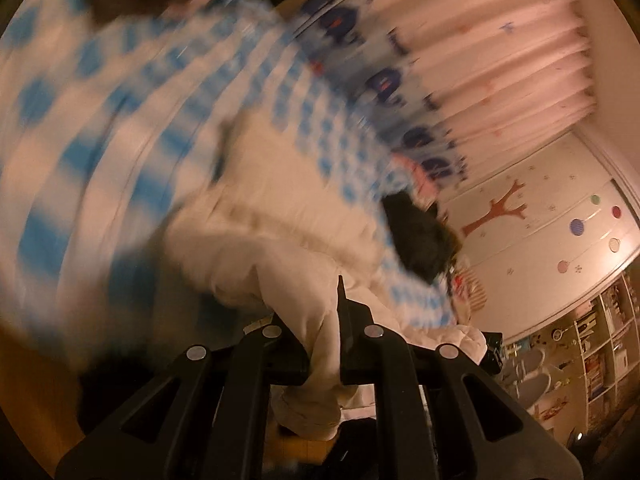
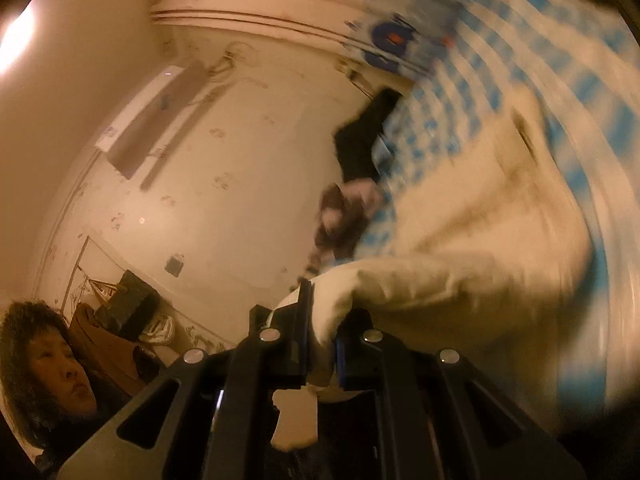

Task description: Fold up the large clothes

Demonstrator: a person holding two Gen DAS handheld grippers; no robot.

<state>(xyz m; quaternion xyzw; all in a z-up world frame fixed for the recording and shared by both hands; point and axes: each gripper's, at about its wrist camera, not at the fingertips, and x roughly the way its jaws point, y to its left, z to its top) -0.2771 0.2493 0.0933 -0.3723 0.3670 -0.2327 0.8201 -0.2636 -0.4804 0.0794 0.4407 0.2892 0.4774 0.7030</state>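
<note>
A large cream-white garment (image 1: 288, 216) lies on a bed with a blue-and-white checked cover (image 1: 120, 80). My left gripper (image 1: 324, 320) is shut on a fold of the cream garment, which hangs down between its jaws. My right gripper (image 2: 320, 320) is shut on another edge of the same cream garment (image 2: 460, 248), lifted off the checked cover (image 2: 580, 60). Both views are blurred by motion.
A dark item (image 1: 420, 232) lies on the bed beyond the garment; it also shows in the right wrist view (image 2: 360, 140). Pink curtains (image 1: 500, 40) and white wardrobe doors with a tree decal (image 1: 540, 232) stand behind. A person's face (image 2: 56, 364) is at lower left.
</note>
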